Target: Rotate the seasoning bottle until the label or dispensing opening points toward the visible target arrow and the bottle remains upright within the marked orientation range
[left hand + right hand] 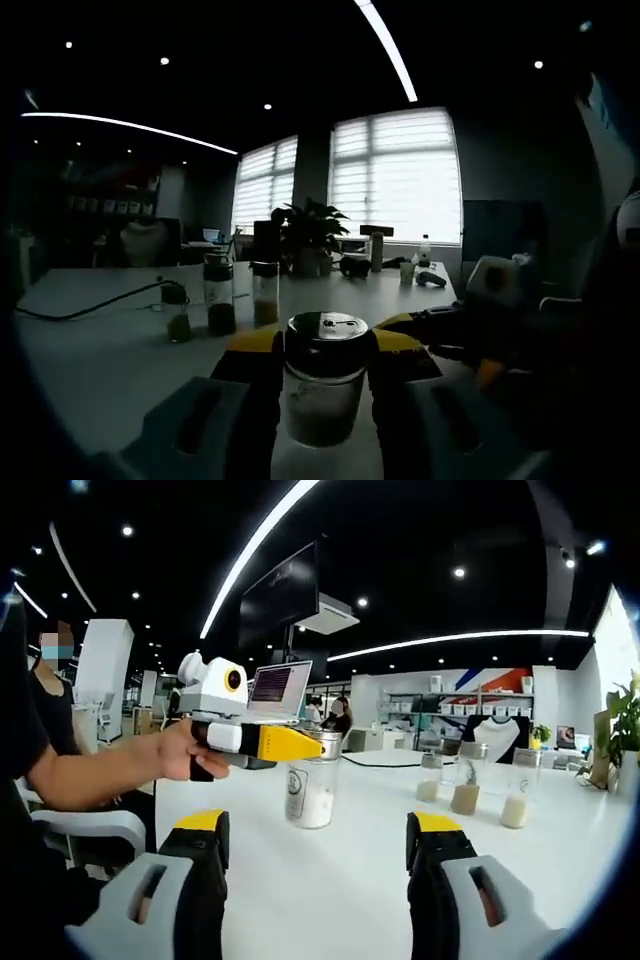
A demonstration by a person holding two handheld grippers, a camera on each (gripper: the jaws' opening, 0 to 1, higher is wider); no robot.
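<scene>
The seasoning bottle (322, 385) is a clear glass jar with a metal lid and pale powder inside. It stands upright on the white table (100, 360). My left gripper (322, 345) is shut on it, one yellow-tipped jaw on each side just under the lid. In the right gripper view the same bottle (311, 785) shows a label on its left face. There the left gripper (285, 744) grips it from the left, held by a person's hand (175, 752). My right gripper (318, 835) stands open, short of the bottle, with nothing between its jaws. I see no arrow mark.
Three more jars (219, 295) stand in a row behind the bottle, also seen as jars (468, 780) to its right. A black cable (90, 305) crosses the table. A potted plant (310, 230) and small items sit at the far edge. A laptop (278, 685) stands behind.
</scene>
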